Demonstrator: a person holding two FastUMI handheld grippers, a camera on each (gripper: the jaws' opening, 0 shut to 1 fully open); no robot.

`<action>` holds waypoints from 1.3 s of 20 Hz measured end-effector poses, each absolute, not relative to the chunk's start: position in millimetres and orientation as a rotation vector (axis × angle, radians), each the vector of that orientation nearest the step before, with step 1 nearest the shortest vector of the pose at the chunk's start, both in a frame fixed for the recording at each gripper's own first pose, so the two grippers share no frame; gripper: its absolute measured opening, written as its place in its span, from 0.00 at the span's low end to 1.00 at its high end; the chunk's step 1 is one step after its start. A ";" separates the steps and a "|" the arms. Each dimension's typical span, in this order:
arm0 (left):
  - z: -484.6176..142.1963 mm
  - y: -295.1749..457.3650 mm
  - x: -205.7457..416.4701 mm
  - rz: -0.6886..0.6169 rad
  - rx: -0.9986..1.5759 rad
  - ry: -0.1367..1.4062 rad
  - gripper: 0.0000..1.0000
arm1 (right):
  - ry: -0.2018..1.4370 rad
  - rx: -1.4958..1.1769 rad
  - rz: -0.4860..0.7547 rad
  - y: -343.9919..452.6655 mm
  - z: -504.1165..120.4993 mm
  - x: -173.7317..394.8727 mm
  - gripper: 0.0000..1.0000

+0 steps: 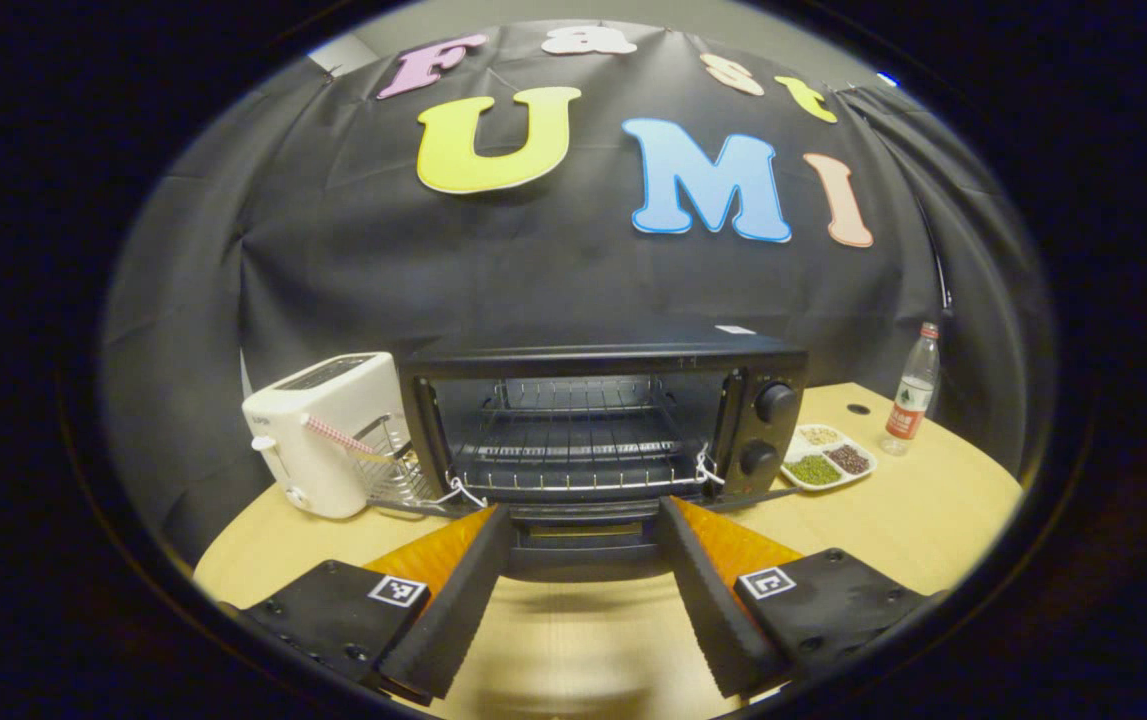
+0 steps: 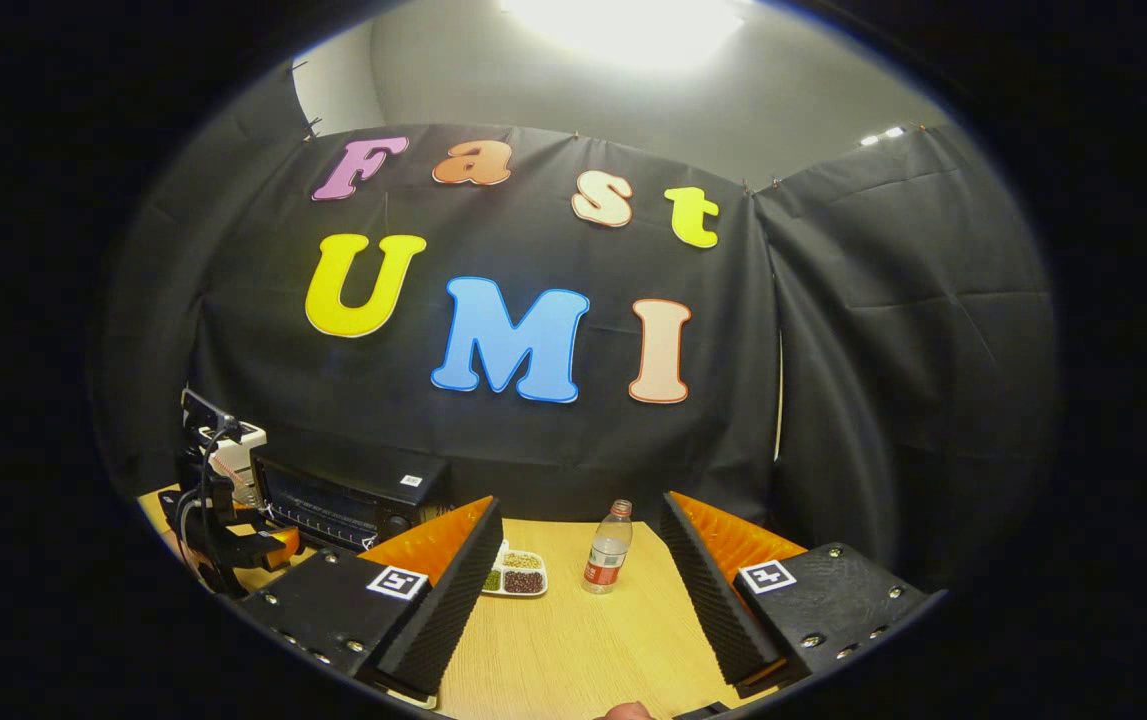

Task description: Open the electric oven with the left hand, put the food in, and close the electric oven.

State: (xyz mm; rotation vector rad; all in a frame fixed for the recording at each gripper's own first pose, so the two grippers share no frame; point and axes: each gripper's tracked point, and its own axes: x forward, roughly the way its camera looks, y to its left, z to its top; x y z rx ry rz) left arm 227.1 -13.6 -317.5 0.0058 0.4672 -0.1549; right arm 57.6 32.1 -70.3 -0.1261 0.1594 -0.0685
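Observation:
The black electric oven (image 1: 593, 420) stands open straight ahead in the left gripper view, its wire shelf (image 1: 573, 450) bare. Its door (image 1: 583, 552) hangs down flat toward me. My left gripper (image 1: 581, 510) is open, one finger on each side of the lowered door, pressing on nothing. The food, a white divided dish of beans (image 1: 826, 458), sits on the table right of the oven. In the right gripper view my right gripper (image 2: 581, 508) is open and holds nothing, with the dish (image 2: 513, 575) just ahead beside its left finger. The oven (image 2: 353, 495) and the left gripper (image 2: 223, 530) lie far left.
A white toaster (image 1: 328, 435) and a small wire rack (image 1: 393, 468) stand left of the oven. A plastic bottle (image 1: 913, 392) with a red label stands near the table's back right edge, and close to the dish (image 2: 608, 548). The wooden table (image 1: 893, 520) stretches to the right.

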 end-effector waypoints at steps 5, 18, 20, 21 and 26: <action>-331.4 -12.1 212.9 -0.152 -0.007 0.494 1.00 | 0.180 -0.136 -0.052 35.1 -77.1 49.4 0.97; -271.0 3.4 168.4 -0.132 -0.024 0.438 1.00 | 0.369 0.029 0.138 83.1 -130.0 55.0 0.98; -238.7 7.8 159.7 -0.129 -0.036 0.389 1.00 | 0.431 0.055 0.183 90.9 -147.8 57.1 0.98; -225.4 10.0 156.6 -0.124 -0.043 0.368 1.00 | 0.460 0.071 0.213 96.4 -156.2 58.1 0.98; -162.3 25.4 134.9 -0.098 -0.033 0.271 1.00 | 0.675 0.167 0.376 127.7 -202.4 52.0 0.98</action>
